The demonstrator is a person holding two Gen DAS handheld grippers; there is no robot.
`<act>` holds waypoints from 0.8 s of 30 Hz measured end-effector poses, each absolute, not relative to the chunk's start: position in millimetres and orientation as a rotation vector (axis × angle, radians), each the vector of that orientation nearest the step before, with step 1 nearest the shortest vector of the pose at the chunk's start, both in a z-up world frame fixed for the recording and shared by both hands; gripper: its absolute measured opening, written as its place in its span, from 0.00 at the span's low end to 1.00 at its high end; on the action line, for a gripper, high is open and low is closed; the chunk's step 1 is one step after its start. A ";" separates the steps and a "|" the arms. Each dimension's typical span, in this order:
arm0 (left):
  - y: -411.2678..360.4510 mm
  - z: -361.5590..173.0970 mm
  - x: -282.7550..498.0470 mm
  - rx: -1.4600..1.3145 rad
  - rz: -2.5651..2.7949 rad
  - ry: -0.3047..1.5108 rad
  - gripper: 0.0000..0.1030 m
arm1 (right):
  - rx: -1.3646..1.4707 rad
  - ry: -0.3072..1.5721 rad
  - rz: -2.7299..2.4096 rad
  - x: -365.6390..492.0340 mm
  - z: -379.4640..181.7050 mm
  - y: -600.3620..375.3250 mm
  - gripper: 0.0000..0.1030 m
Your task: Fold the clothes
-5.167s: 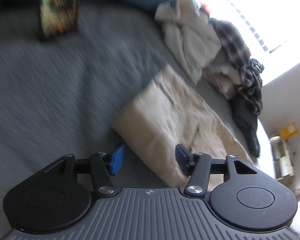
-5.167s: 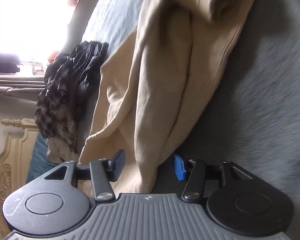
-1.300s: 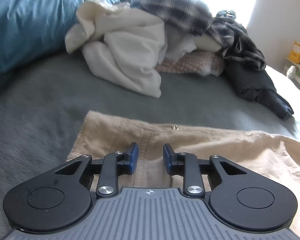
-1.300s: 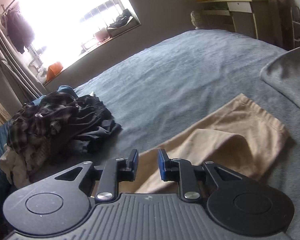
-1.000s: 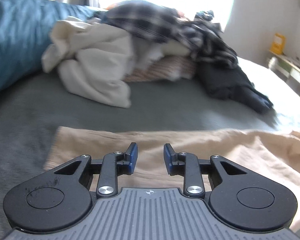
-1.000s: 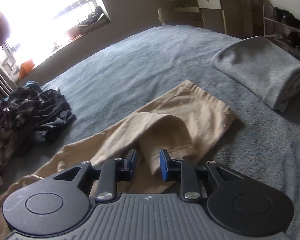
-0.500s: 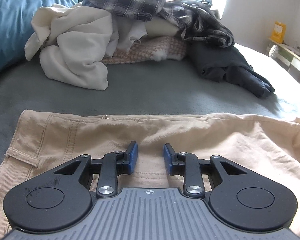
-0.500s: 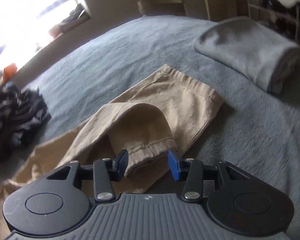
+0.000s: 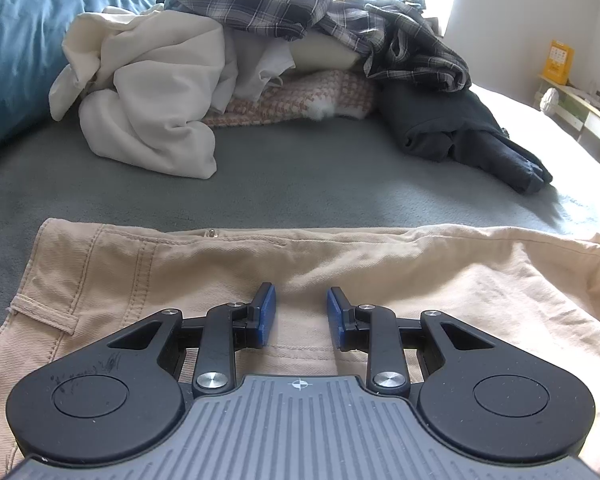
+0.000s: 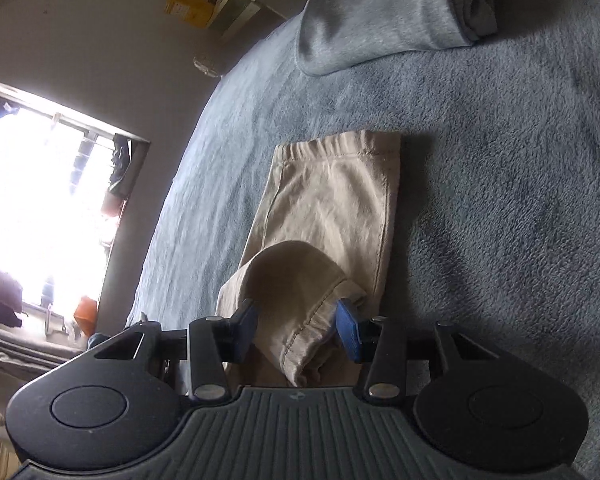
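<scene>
Right wrist: right gripper (image 10: pixel 298 330) straddles tan trousers' (image 10: pixel 332 208) hem on bed (image 10: pixel 500 208)

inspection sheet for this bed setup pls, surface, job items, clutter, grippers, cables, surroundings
surface: grey-blue blanket covering the bed.
job's things: tan trousers laid flat; one leg's hem bunched up over the other leg.
clutter: unfolded clothes pile; folded grey garment.
grippers: left gripper open, low over the waist area; right gripper open, jaws just widened, hem between them.
cables: nothing seen.
surroundings: blue pillow, bright window, shelf with a yellow box.
</scene>
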State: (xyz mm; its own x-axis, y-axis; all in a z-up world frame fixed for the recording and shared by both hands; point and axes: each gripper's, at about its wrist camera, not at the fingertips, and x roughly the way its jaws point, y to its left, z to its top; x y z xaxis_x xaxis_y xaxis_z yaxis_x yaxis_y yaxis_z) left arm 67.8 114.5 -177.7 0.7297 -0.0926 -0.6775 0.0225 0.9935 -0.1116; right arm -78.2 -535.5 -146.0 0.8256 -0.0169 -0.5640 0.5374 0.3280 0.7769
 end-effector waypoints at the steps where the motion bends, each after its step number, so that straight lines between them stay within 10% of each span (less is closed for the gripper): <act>1: 114.5 -177.9 67.9 -0.098 -0.064 0.751 0.28 | 1.200 0.499 -0.400 -79.2 -147.1 -538.2 0.45; 24: 113.4 -178.6 68.4 -0.100 -0.057 0.753 0.28 | 1.292 0.467 -0.166 -55.8 -162.9 -532.9 0.45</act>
State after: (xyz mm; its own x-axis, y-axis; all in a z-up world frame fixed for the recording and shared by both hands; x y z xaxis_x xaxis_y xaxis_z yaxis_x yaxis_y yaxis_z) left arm 68.4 113.4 -178.6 0.7285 -0.0873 -0.6795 0.0155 0.9937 -0.1111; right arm -55.8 -532.9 -162.9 0.8956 0.1390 -0.4227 0.3743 0.2784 0.8845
